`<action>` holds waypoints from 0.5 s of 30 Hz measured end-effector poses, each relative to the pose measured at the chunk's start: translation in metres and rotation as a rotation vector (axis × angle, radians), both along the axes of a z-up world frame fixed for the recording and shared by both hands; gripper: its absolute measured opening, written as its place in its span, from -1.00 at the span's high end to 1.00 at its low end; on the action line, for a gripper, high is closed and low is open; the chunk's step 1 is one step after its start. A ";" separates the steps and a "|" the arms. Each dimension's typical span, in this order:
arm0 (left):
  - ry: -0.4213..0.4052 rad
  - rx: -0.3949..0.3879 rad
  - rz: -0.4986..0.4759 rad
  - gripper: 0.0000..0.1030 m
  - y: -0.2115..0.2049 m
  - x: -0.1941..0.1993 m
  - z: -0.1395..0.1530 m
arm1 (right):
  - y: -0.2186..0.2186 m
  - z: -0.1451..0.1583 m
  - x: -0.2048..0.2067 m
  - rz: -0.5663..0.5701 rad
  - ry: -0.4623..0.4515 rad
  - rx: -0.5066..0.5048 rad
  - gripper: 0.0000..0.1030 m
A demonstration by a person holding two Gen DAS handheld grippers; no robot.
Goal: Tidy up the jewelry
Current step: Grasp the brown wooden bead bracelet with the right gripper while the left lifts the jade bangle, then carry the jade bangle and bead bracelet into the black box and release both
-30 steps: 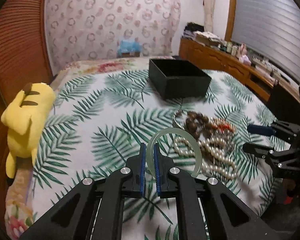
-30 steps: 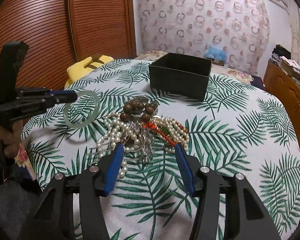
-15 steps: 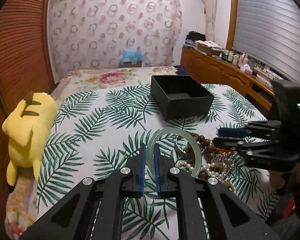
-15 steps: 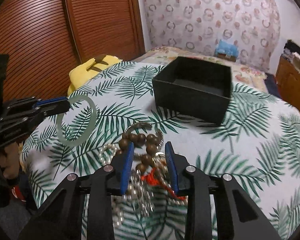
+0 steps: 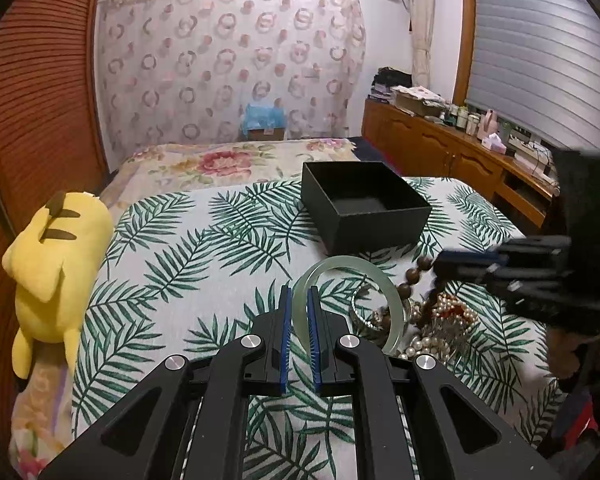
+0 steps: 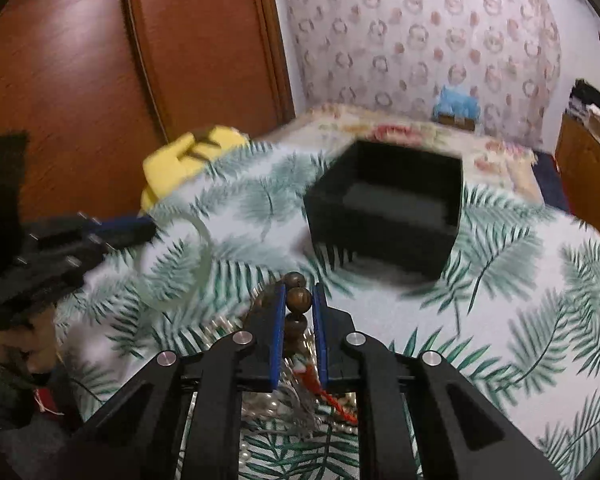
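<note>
- Jaws on the left gripper (image 5: 299, 310) were clamped on the rim of the pale green bangle (image 5: 348, 266), which stood up ahead of the blue pads above the bed.
- Right gripper (image 6: 299, 300): jaws closing, with a brown bead of the wooden bead string (image 6: 299, 299) between the pads; both pads looked in contact with it.
- Rest of that string trailed down into the jewelry pile (image 5: 436, 320) of pearls, a metal bracelet and something red, lying on the leaf-print bedspread (image 5: 188, 256).
- Black box (image 5: 364, 204) sat open beyond the pile, near the middle of the bed; it looked empty to me. Yellow plush toy (image 5: 48, 256) at the left edge of the bed, well apart.
- Step in hand, as I judged it: secure the beads, lift them free of the pile, then carry both pieces to the box.
- To do it well: finish closing squarely on the bead, since a round bead can squirt out of flat pads.
- Lift slowly; the string may be snagged in the pearls and could drag the pile along.
- Keep the bangle clear of the right gripper on the way over.
</note>
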State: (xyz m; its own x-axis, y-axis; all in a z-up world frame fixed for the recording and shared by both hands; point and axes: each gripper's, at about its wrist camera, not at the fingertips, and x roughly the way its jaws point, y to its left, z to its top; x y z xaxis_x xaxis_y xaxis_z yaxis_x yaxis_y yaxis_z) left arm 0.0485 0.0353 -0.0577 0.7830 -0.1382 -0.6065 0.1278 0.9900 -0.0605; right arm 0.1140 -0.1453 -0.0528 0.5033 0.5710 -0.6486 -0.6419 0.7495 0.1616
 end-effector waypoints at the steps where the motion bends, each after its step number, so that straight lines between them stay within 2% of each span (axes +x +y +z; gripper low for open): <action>1: -0.004 0.000 0.000 0.86 0.000 0.001 0.001 | -0.002 0.009 -0.002 0.003 -0.019 0.012 0.71; 9: -0.033 -0.004 -0.013 0.86 -0.007 0.014 0.013 | -0.018 0.053 -0.005 -0.003 -0.133 0.038 0.71; 15: -0.043 -0.006 -0.034 0.86 -0.017 0.033 0.016 | -0.027 0.067 0.018 -0.037 -0.171 0.019 0.71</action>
